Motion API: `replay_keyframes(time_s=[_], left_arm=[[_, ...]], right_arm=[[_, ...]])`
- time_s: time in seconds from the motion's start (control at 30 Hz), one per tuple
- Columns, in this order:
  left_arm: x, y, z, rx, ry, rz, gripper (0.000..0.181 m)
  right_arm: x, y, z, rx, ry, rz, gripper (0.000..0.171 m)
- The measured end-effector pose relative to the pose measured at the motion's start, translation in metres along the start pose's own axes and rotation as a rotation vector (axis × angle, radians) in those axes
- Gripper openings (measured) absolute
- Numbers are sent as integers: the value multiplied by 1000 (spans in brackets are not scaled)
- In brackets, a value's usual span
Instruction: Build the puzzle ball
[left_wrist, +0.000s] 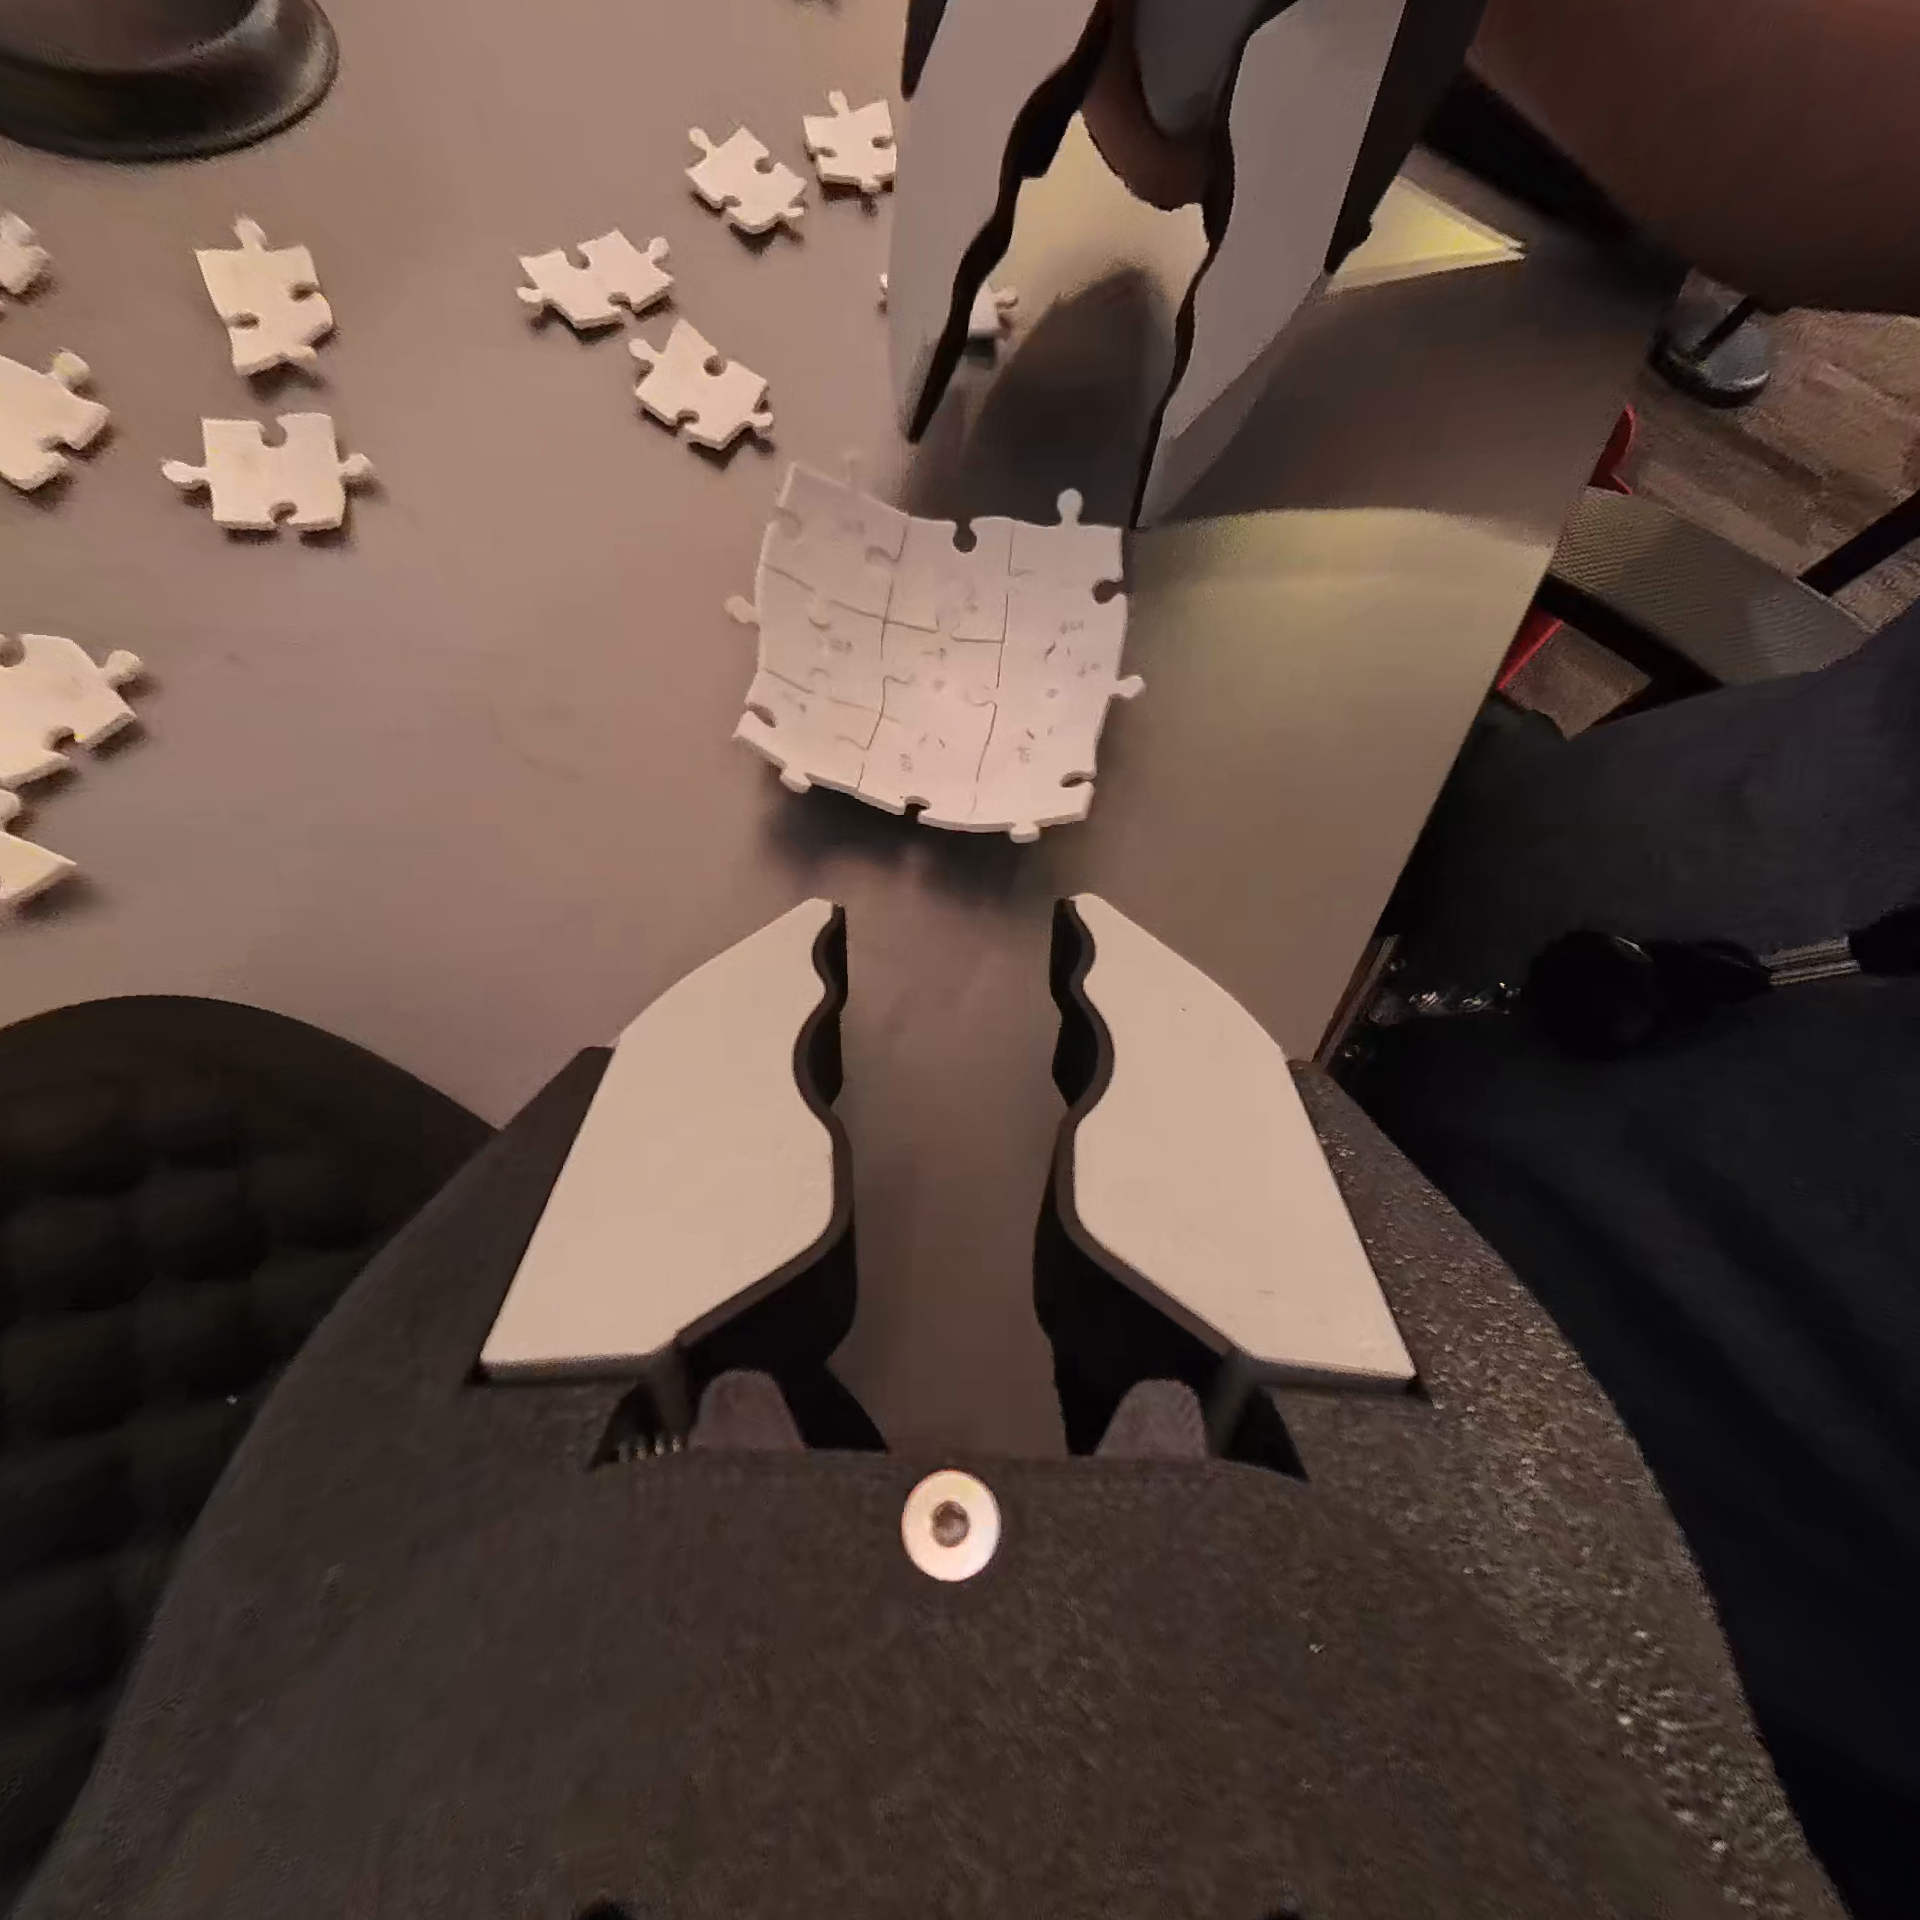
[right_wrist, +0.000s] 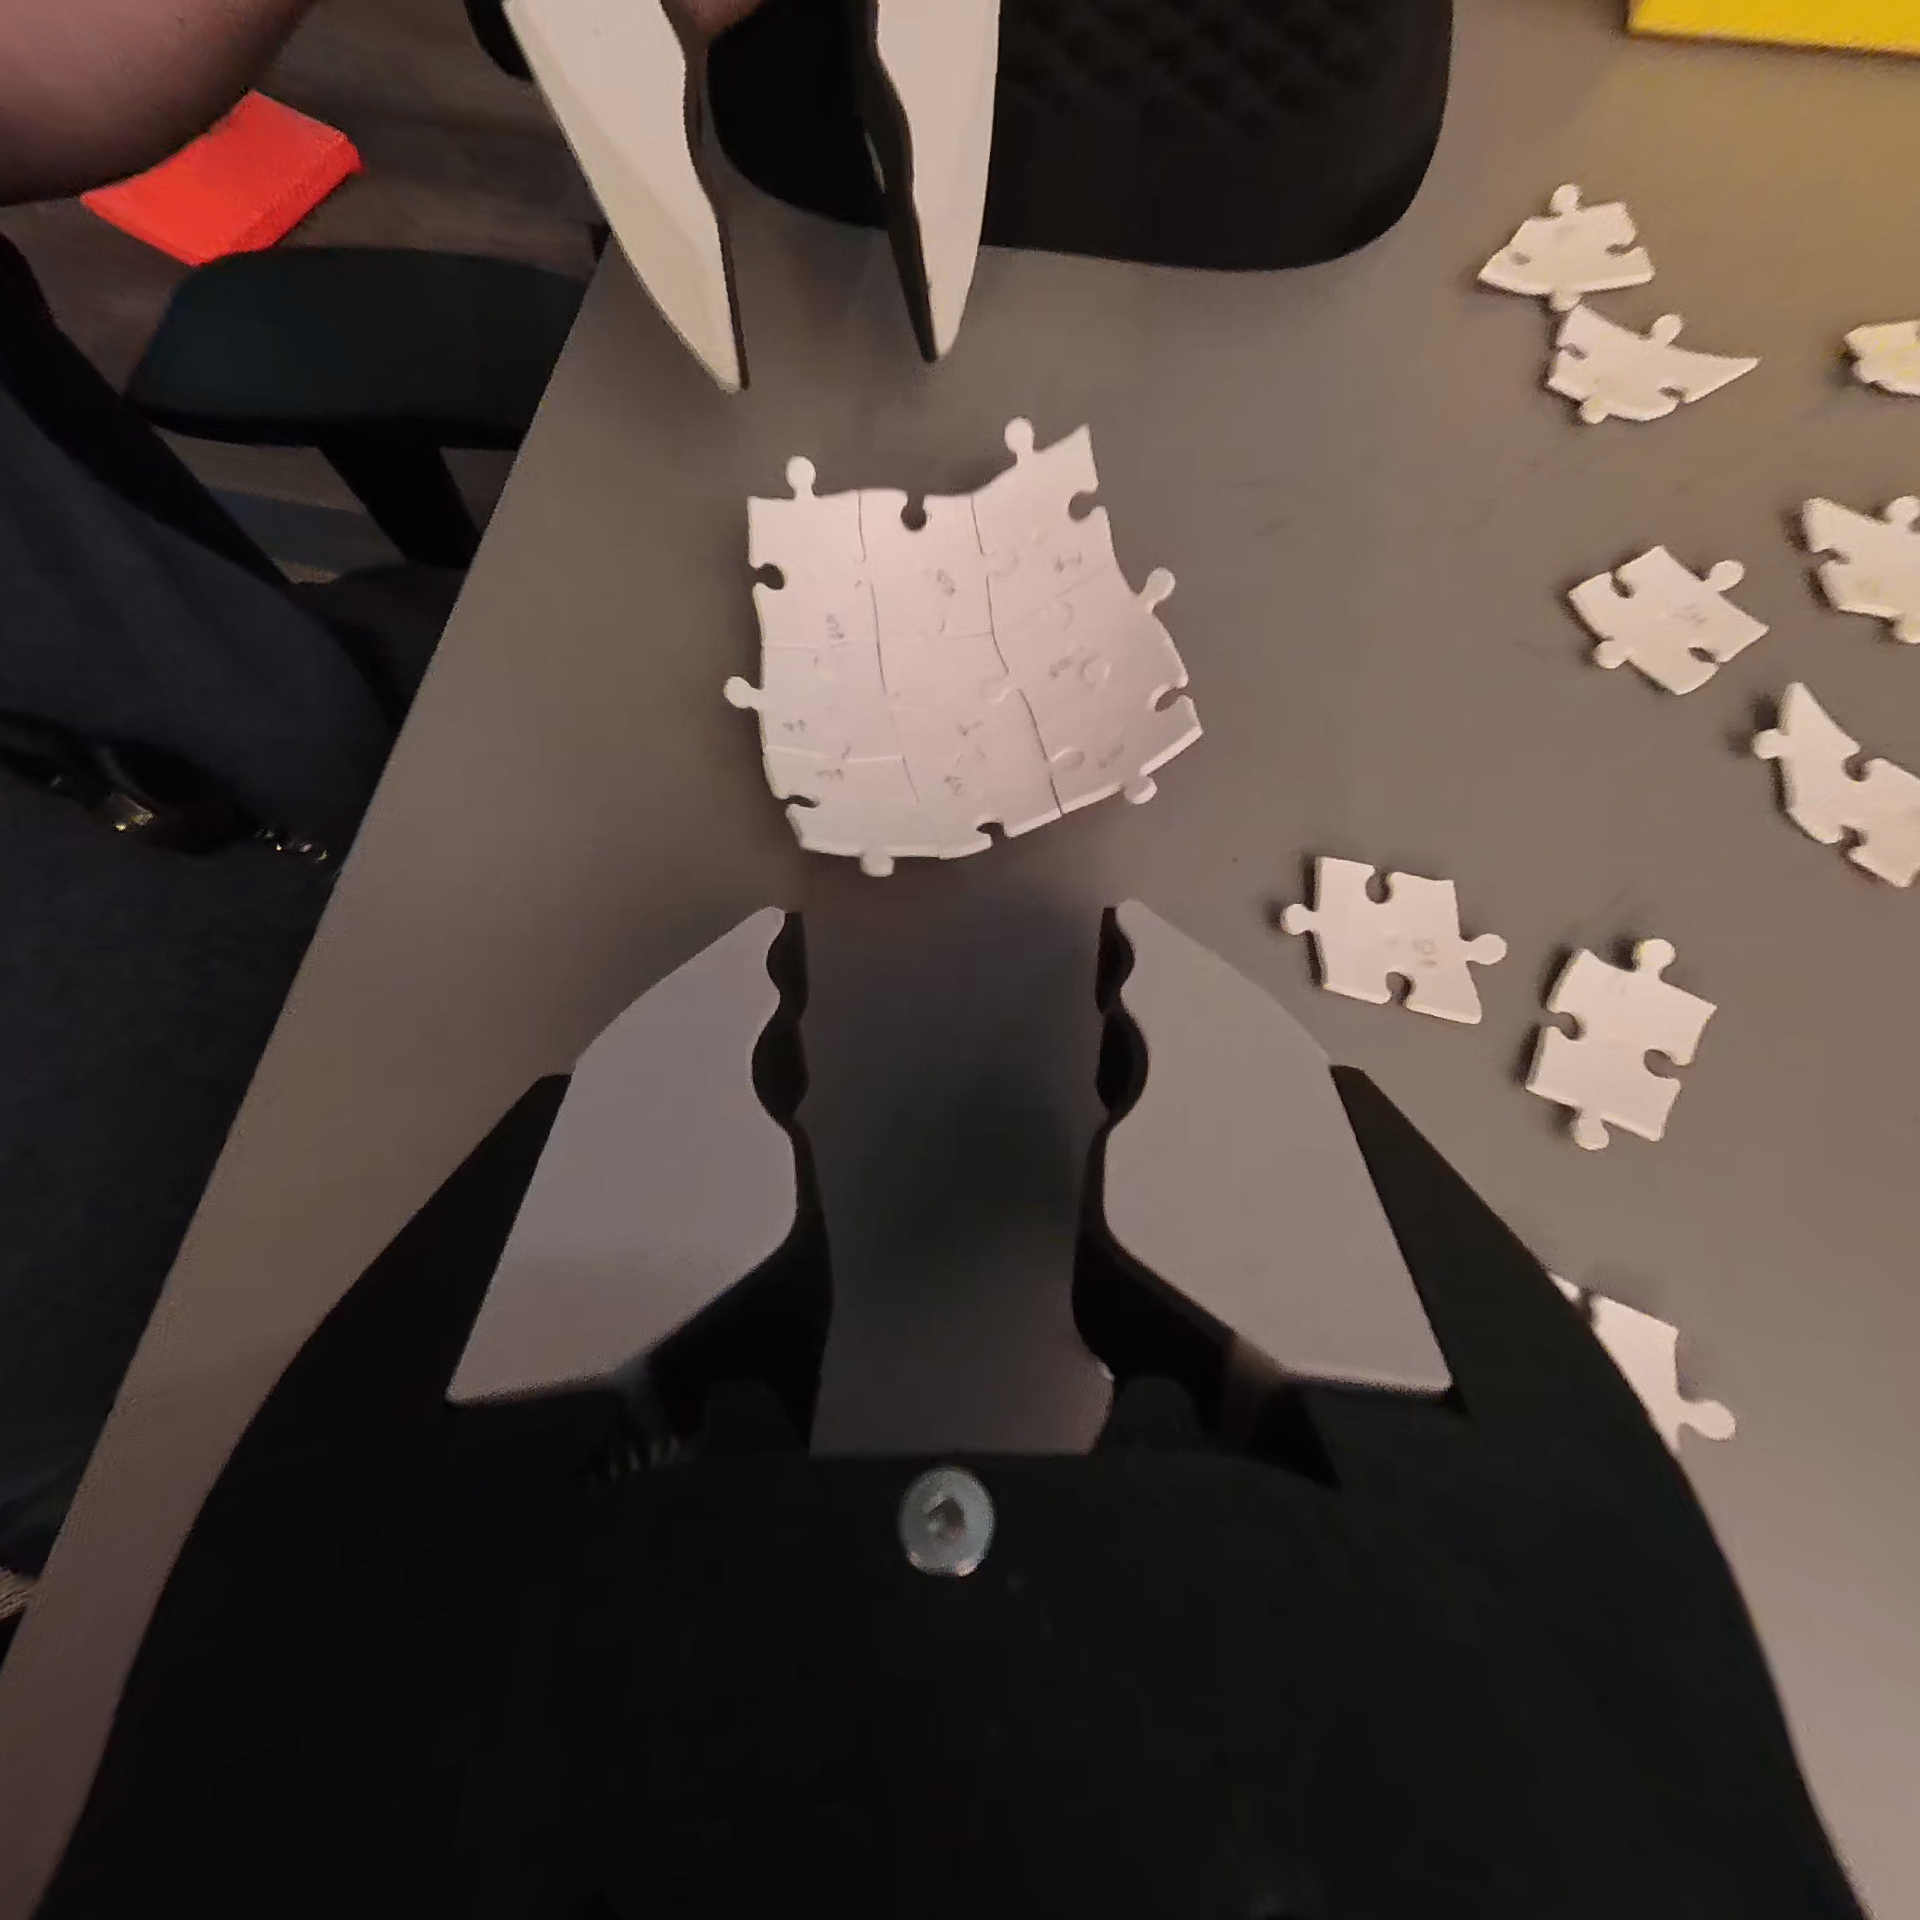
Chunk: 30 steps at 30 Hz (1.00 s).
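A curved white patch of several joined puzzle pieces (left_wrist: 935, 665) lies on the grey table, bowl side up; it also shows in the right wrist view (right_wrist: 966, 655). My left gripper (left_wrist: 948, 914) is open and empty, just short of the patch's near edge. My right gripper (right_wrist: 948, 920) is open and empty, just short of the patch from the opposite side. Each gripper shows across the patch in the other's view: the right one (left_wrist: 1029, 468) and the left one (right_wrist: 836, 369). Loose white puzzle pieces (left_wrist: 270, 473) lie scattered on the table (right_wrist: 1392, 951).
The table edge (left_wrist: 1455, 748) runs close beside the patch, with chairs and floor beyond it (right_wrist: 343, 343). A black mesh chair back (right_wrist: 1195, 125) stands behind the table. A black round base (left_wrist: 156, 83) sits at the far corner. A red object (right_wrist: 223, 192) lies off the table.
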<state>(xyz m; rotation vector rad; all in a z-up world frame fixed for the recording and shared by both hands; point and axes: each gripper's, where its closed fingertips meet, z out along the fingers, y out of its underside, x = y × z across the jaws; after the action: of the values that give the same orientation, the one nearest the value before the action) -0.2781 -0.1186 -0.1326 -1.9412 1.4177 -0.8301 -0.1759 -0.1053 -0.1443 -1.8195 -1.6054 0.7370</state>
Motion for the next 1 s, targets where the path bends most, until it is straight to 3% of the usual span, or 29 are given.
replay_keyframes(time_s=[0.53,1.0], left_arm=[[-15,7,23,-233,-63,92,37],[-14,-8,22,-127,9,106,35]], right_arm=[[7,-6,15,35,-62,-60,55],[0,-16,9,117,-149,2,48]])
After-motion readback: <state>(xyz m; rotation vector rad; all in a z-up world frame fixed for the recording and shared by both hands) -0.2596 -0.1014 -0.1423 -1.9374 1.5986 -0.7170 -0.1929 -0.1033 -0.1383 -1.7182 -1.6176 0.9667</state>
